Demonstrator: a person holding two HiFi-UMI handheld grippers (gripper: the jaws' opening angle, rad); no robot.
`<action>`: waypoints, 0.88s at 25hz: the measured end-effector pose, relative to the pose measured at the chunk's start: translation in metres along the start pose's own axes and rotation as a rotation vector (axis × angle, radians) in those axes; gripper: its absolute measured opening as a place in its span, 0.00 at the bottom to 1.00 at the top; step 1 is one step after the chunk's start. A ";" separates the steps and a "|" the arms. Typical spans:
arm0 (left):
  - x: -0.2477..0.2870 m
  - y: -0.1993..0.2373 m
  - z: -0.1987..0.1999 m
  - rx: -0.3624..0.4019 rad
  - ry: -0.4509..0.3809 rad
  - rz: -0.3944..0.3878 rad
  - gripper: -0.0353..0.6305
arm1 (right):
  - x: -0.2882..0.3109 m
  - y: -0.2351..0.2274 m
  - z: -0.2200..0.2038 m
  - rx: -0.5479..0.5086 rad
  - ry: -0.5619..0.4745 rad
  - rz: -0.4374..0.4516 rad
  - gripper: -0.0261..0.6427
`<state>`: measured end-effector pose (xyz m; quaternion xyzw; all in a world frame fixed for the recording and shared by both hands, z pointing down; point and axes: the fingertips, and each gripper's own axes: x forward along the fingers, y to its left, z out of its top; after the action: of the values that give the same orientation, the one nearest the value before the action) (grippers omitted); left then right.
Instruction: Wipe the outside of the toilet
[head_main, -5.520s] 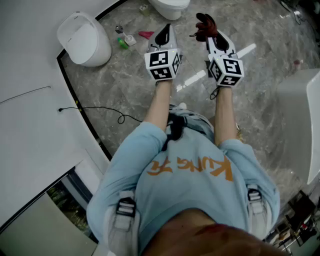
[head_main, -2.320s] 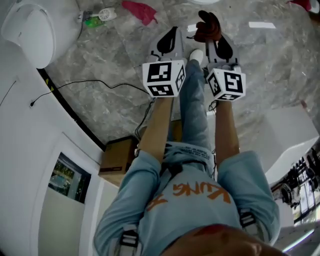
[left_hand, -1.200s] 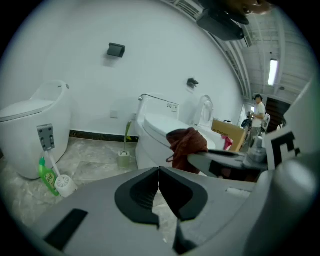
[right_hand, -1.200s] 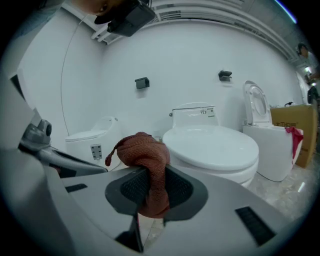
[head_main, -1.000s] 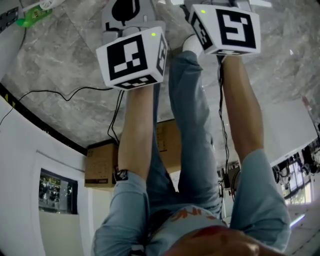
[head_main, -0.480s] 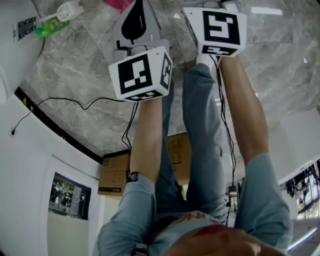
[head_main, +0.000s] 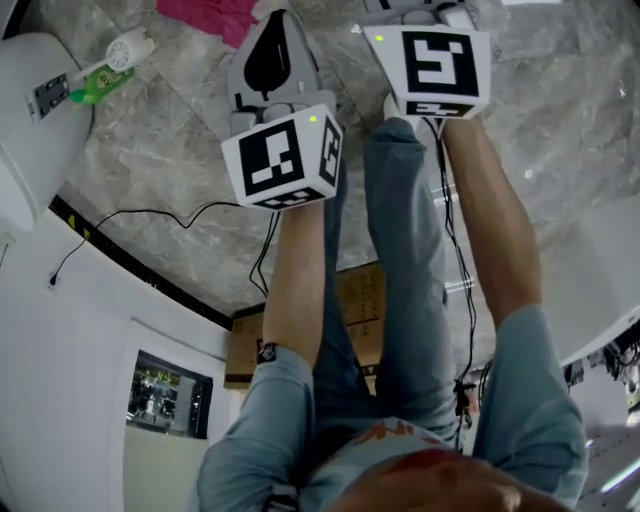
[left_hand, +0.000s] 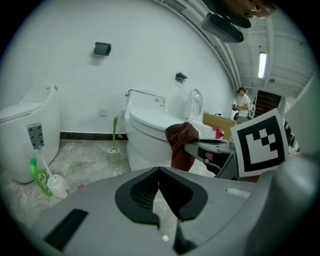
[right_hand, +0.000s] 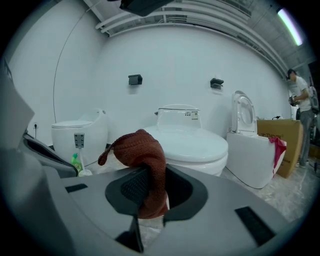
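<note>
A white toilet (right_hand: 196, 142) with its lid down stands straight ahead against the wall, a short way beyond both grippers. My right gripper (right_hand: 150, 172) is shut on a brown-red cloth (right_hand: 142, 160) that bunches above the jaws and hangs down between them. From the left gripper view the same cloth (left_hand: 181, 142) dangles in front of the toilet (left_hand: 147, 135). My left gripper (left_hand: 159, 171) is shut with nothing in it and stays clear of the toilet. In the head view the left gripper (head_main: 281, 20) points forward. Only the right gripper's marker cube (head_main: 432, 62) shows there.
A second toilet (right_hand: 248, 150) with its lid up stands to the right, and a rounded one (left_hand: 25, 132) to the left. A green bottle (left_hand: 37, 174), a toilet brush (left_hand: 114, 150) and a pink rag (head_main: 210, 15) are on the marble floor. A cardboard box (head_main: 355, 310) sits behind me.
Both grippers have risen close to the head camera over the past seconds. The right jaws and the cloth have left the top of that view. The pink rag came into sight.
</note>
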<state>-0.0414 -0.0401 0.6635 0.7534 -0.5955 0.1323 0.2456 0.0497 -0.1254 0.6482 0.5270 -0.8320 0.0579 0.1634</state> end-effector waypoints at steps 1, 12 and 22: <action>0.000 -0.005 0.000 -0.006 0.000 -0.001 0.05 | -0.005 -0.007 -0.001 0.000 0.002 -0.006 0.15; 0.022 -0.055 0.008 0.028 -0.012 -0.046 0.05 | -0.018 -0.128 -0.029 0.079 0.044 -0.163 0.15; 0.027 -0.057 0.006 -0.013 -0.007 -0.015 0.05 | -0.017 -0.140 -0.035 0.126 0.062 -0.142 0.15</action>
<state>0.0201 -0.0561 0.6597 0.7565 -0.5917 0.1238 0.2495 0.1893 -0.1629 0.6653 0.5917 -0.7819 0.1148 0.1594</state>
